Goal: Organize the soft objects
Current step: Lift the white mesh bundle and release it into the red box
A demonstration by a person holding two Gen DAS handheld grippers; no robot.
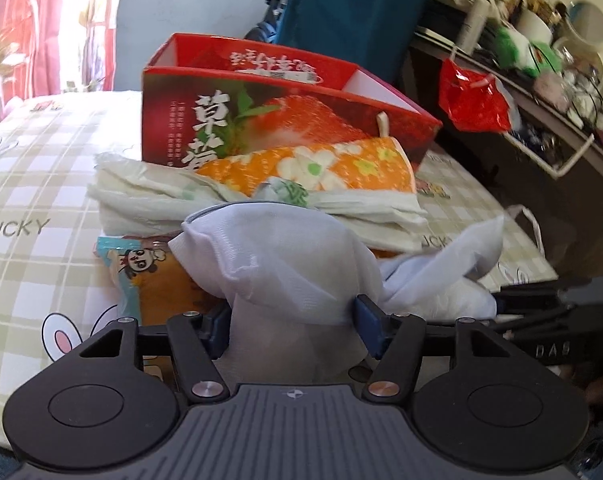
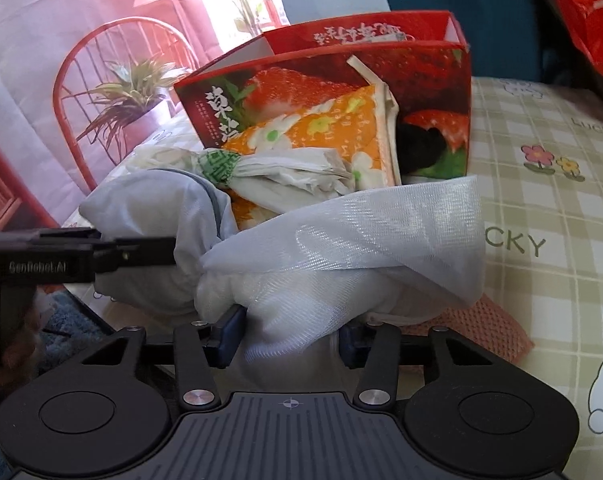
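A white mesh bag (image 1: 285, 264) lies bunched at the near edge of the bed, and both grippers hold it. My left gripper (image 1: 293, 330) has its blue pads pressed on one bunched end. My right gripper (image 2: 291, 338) is shut on the other end of the mesh bag (image 2: 341, 248). From the right wrist view the left gripper (image 2: 169, 252) reaches in from the left, into the cloth. Behind the bag lie a knotted white plastic bag (image 1: 161, 196) and an orange floral pouch (image 1: 341, 168), which leans on a red strawberry box (image 1: 261, 112).
A panda snack packet (image 1: 141, 268) lies left of the mesh bag. A pink knit cloth (image 2: 493, 328) lies beneath it. The checked bed sheet (image 2: 541, 208) spreads to the right. A cluttered desk (image 1: 541, 92) with a red plastic bag (image 1: 473, 100) stands beyond the bed.
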